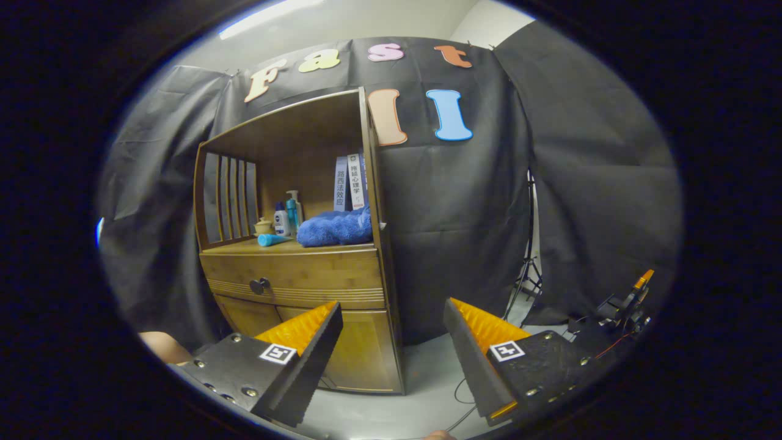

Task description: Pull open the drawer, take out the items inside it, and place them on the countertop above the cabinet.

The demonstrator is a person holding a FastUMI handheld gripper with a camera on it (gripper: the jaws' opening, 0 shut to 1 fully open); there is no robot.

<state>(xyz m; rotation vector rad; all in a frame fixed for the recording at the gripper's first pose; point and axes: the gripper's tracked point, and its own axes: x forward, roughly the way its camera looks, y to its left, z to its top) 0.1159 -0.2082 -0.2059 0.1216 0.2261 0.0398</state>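
Drawer [293,275] closed, well beyond spread, empty tongs [391,348]; open floor [427,366] between.

- Rides on the gripper [391,360], looking forward along both spread fingers.
- Faces the wooden cabinet [299,287] from low down, well apart from it, toward its right front corner.
- Takes in drawer [293,278] and counter [317,247] above.

My left finger [287,360] hides the cabinet's [293,269] lower doors at seven o'clock; the small bottles [282,220] are maybe lotion, too tiny to tell.
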